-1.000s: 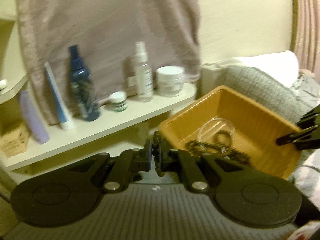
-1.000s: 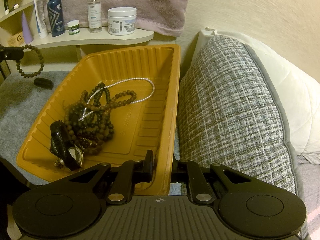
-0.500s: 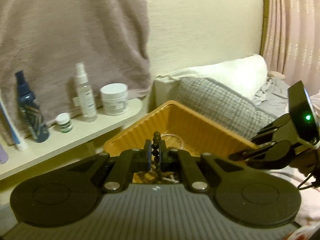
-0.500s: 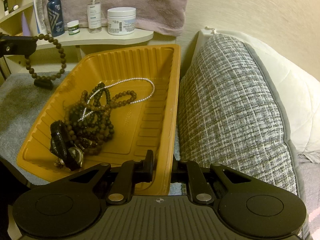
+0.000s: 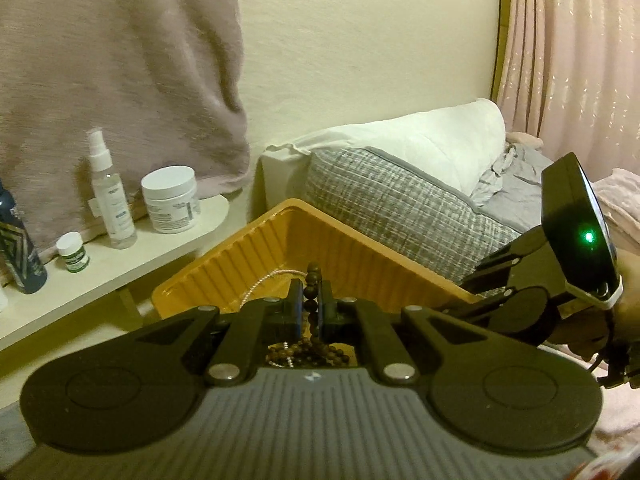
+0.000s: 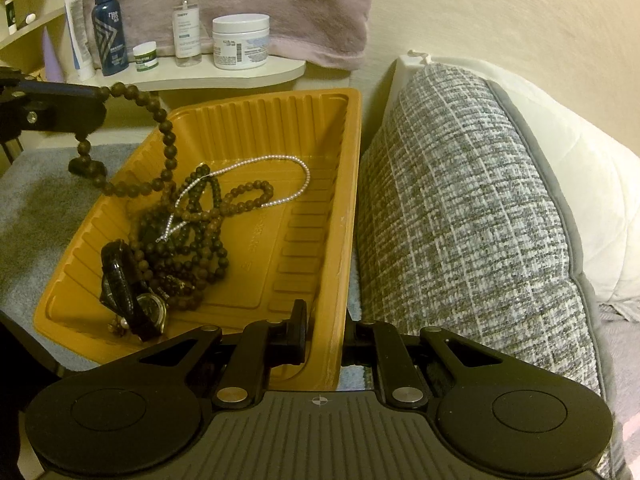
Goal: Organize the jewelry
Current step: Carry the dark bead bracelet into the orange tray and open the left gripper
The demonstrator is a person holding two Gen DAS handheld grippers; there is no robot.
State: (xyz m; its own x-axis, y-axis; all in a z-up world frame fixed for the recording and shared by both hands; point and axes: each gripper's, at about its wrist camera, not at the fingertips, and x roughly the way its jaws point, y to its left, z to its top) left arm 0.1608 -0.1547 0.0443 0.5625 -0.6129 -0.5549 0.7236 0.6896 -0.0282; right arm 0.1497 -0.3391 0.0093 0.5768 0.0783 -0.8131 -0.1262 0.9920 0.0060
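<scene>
The left gripper (image 5: 310, 307) pinches a brown bead bracelet (image 6: 158, 136) tight between its two fingers. The bracelet hangs in a loop over the far left corner of the orange tray (image 6: 312, 128). Its lowest beads dip down near the left wall of the tray, but I cannot tell if they touch it.

The right gripper (image 6: 325, 330) holds the tray by its near right wall. One finger is inside the tray and the other is outside, and both press on the wall.

In the tray lies a pile of dark bead strings (image 6: 188, 240), near the left side. A thin white pearl chain (image 6: 276, 176) lies across the top of the pile and curls toward the middle. A black watch (image 6: 136, 296) lies at the near left corner, touching the pile.

The tray sits on a gray blanket (image 6: 32, 208). A gray checked pillow (image 6: 460, 220) leans just beside the right wall of the tray. Behind the tray is a shelf (image 6: 248, 72) with a white jar (image 6: 239, 42), a clear spray bottle (image 6: 186, 20) and a dark blue bottle (image 6: 109, 32).
</scene>
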